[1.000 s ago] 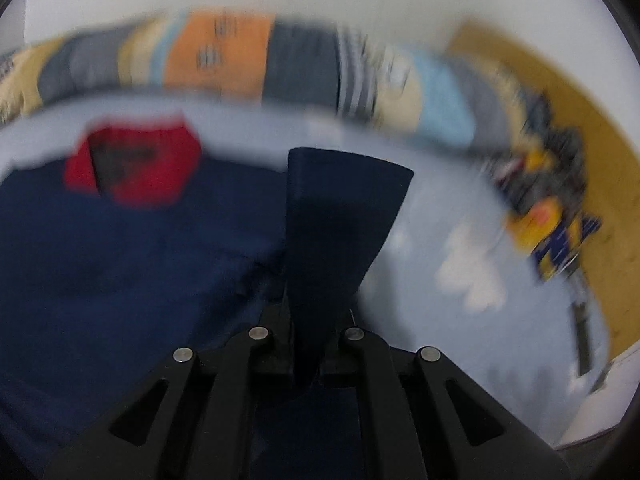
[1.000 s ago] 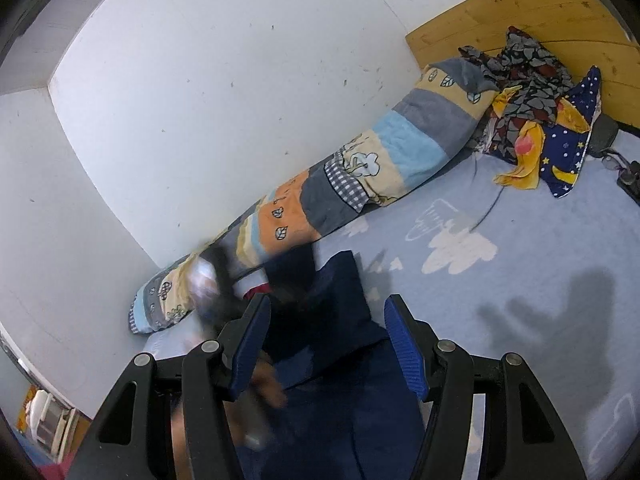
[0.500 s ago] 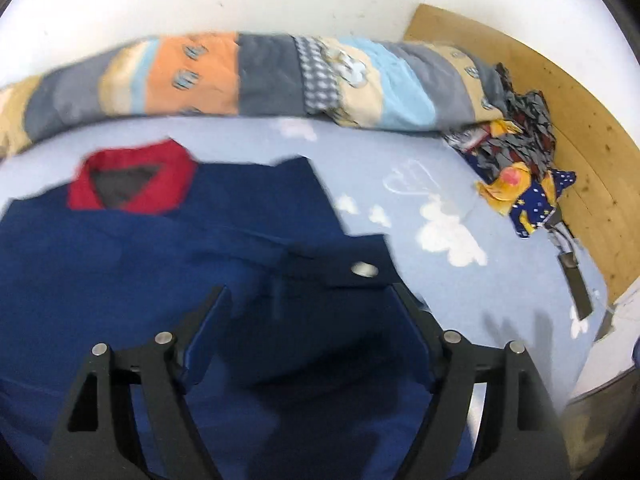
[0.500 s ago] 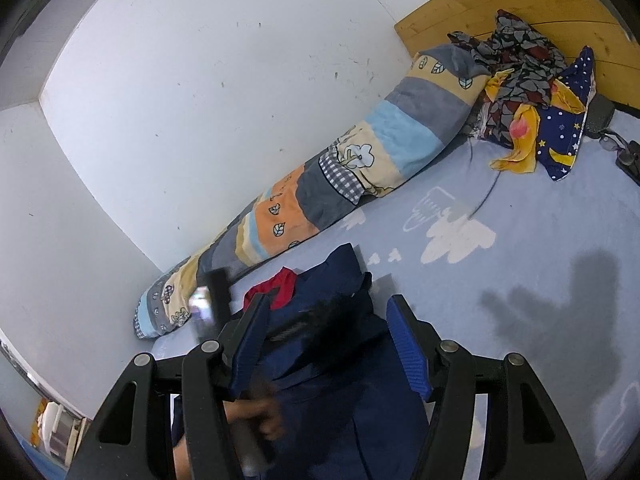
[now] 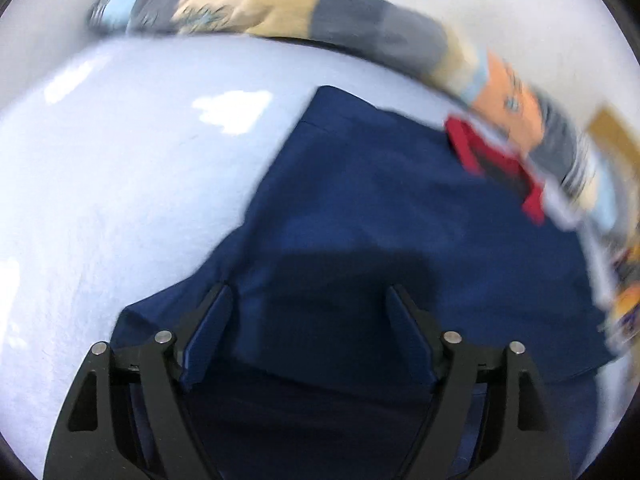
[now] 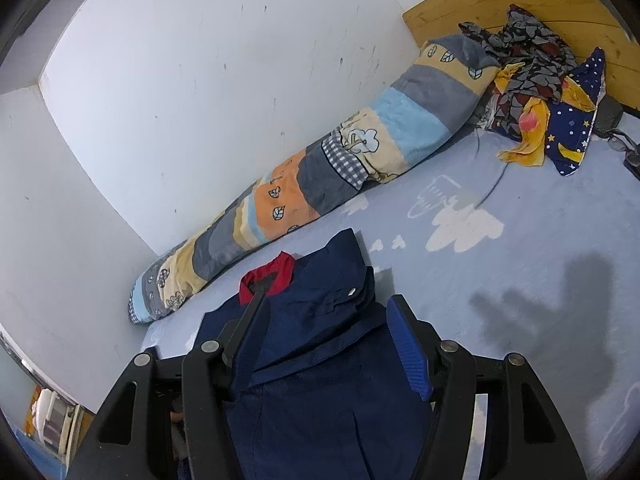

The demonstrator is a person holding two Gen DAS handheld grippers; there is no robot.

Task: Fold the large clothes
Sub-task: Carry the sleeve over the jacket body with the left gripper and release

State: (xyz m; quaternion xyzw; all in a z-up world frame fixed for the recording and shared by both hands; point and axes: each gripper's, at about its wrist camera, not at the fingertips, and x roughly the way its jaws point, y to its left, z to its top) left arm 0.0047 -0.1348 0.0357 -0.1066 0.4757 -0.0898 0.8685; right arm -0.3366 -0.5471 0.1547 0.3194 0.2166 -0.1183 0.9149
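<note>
**Caller:** Jaws spread wide on the left gripper (image 5: 310, 304), nothing between the blue pads, just the dark navy jacket with the red collar lining (image 5: 400, 216) lying flat beneath them. They've just been opening; a second ago they were pinching a navy sleeve.

**Analyst:** And the right gripper (image 6: 326, 326) hovers over the same jacket with its jaws apart too, gripping nothing. The sleeve now lies folded across the jacket's body, silver snap button (image 6: 352, 291) facing up.

**Caller:** Where's the jacket sitting?

**Analyst:** On the pale blue bedsheet with white cloud prints (image 6: 520, 280), collar toward the white wall (image 6: 200, 80). Just beyond the collar runs the long patchwork bolster in orange, grey, blue and cream (image 6: 320, 184), lying along the wall.

**Caller:** Anything in the way?

**Analyst:** Not near the jacket. A heap of patterned cloths, navy with stars and yellow (image 6: 552, 120), sits well apart against the wooden headboard (image 6: 480, 0).

**Caller:** Left view's blurred, and it has swung across: the jacket's left edge and bare sheet now fill that side, the collar pushed off to the right.
</note>
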